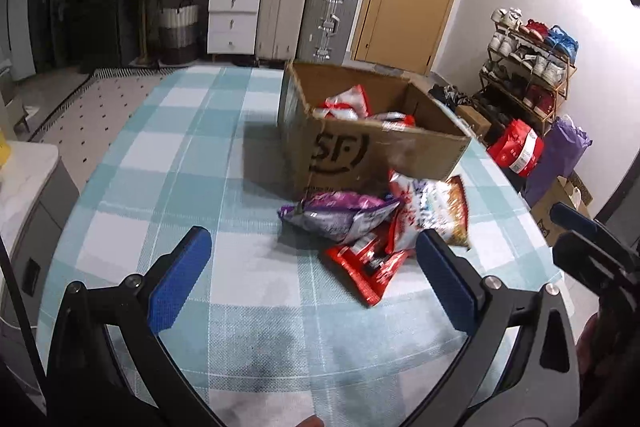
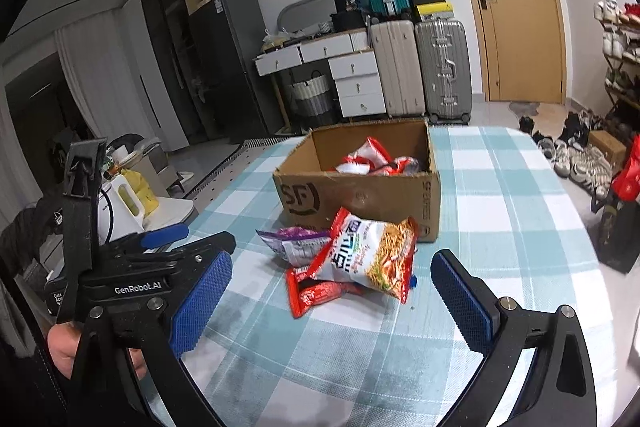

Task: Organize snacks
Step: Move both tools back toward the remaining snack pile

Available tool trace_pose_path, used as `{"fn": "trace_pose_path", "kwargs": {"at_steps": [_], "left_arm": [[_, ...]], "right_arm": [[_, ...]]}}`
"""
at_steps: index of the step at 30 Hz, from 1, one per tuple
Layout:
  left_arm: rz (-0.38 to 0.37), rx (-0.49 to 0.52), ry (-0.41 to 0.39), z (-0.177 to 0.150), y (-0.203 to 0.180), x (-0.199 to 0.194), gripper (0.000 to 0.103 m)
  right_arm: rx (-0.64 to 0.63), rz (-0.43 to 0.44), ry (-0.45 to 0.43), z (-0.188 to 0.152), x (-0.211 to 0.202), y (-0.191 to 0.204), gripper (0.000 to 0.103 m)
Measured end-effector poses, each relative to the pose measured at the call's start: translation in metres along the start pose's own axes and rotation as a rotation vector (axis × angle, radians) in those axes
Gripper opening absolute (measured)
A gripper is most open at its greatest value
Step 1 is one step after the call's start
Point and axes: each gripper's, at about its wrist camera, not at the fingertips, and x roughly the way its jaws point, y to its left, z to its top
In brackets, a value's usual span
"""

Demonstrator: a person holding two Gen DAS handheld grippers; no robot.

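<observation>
Both the left gripper (image 1: pixel 312 259) and right gripper (image 2: pixel 332 287) gape wide, holding nothing. At 12 o'clock, snack packets (image 2: pixel 360 259) lie heaped against the "SF" cardboard box (image 2: pixel 360 199), which holds more packets (image 2: pixel 372 159). Suitcases (image 2: pixel 420 67) stand beyond the checked tablecloth (image 2: pixel 500 227).

Left gripper (image 1: pixel 312 259): jaws spread wide, nothing between the blue pads (image 1: pixel 180 279), hovering over the table (image 1: pixel 160 163), short of its near edge side. Right gripper (image 2: pixel 332 291): same, jaws wide apart, empty, above the table and level with the left one, which sits just to its left. Bare hand (image 2: pixel 64 351) grips the left unit's handle, probably the left hand; mostly hidden.
</observation>
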Motion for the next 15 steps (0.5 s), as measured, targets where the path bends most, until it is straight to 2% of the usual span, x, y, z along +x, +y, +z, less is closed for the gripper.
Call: {"fn": "trace_pose_path", "kwargs": {"at_steps": [5, 15], "left_arm": [[0.012, 0.001, 0.008, -0.008, 0.008, 0.017, 0.102], [-0.019, -0.038, 0.088, -0.022, 0.023, 0.063, 0.102]], "right_arm": [[0.010, -0.009, 0.016, -0.006, 0.015, -0.008, 0.101], [0.064, 0.011, 0.100, -0.012, 0.061, -0.035, 0.101]]}}
